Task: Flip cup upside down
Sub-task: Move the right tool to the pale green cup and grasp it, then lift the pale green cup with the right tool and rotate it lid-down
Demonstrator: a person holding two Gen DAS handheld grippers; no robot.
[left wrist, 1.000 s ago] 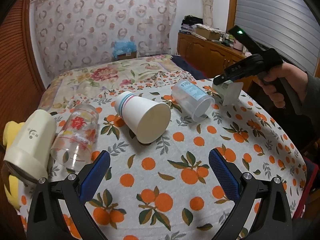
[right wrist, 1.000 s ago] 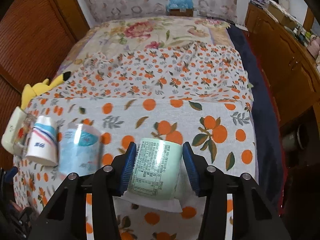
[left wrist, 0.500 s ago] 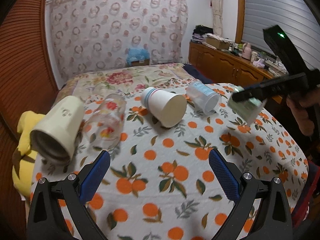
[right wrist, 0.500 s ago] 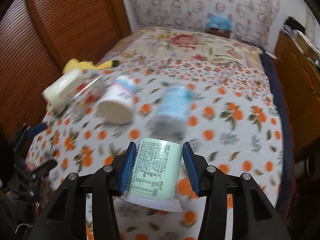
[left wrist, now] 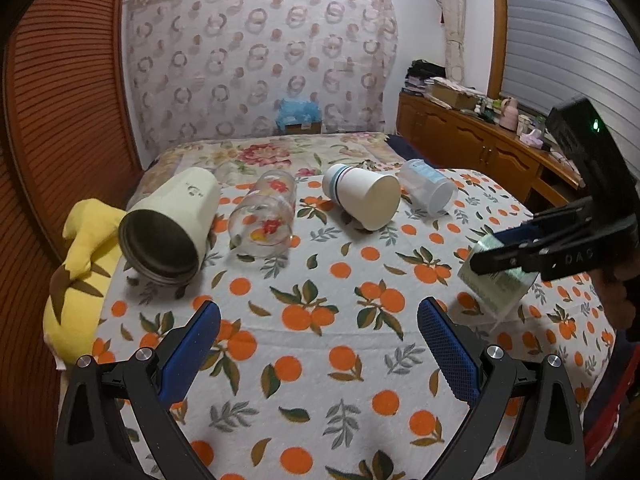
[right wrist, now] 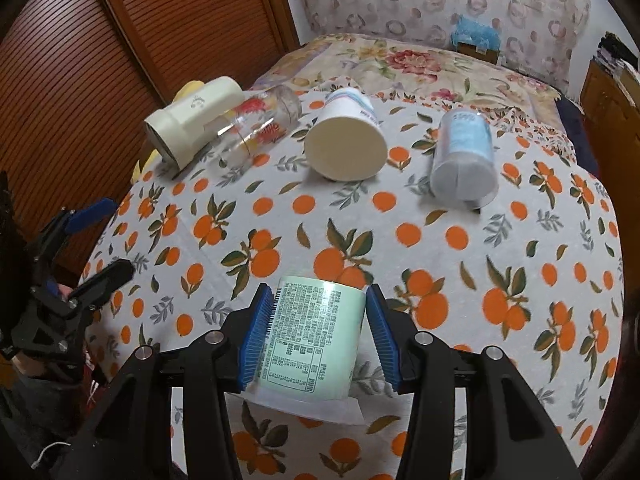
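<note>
Left wrist view: left gripper (left wrist: 318, 344) has blue pads spread wide apart, nothing between them, hovering over the orange-print tablecloth (left wrist: 320, 300). Four cups lie on their sides in a row at the far side: cream insulated tumbler with dark metal interior (left wrist: 170, 226), clear glass with red flower print (left wrist: 264, 214), white paper cup with blue and red stripes (left wrist: 362, 200), translucent plastic cup with blue label (left wrist: 428, 192). Yellow plush toy (left wrist: 78, 272) sits off the table's left edge. At right, the right gripper (left wrist: 516, 258) carries the pale green labelled plastic cup (left wrist: 498, 280), tilted, rim low, near the cloth; touching or not, cannot tell.

Right wrist view: right gripper (right wrist: 316, 334) is clamped on the pale green cup (right wrist: 310, 340), one blue pad on each side of the wall at mid-height. Closed end points away from the camera, flanged rim toward it. The other four cups lie well apart beyond.

Handling, as judgement: looks like a thin yoghurt-type tub, light, slightly flexible, glossy label maybe slippery. Squeeze moderately; hard pressure could dent it. Mid-wall hold suits it, leaving the rim free to land flat on the cloth.
</note>
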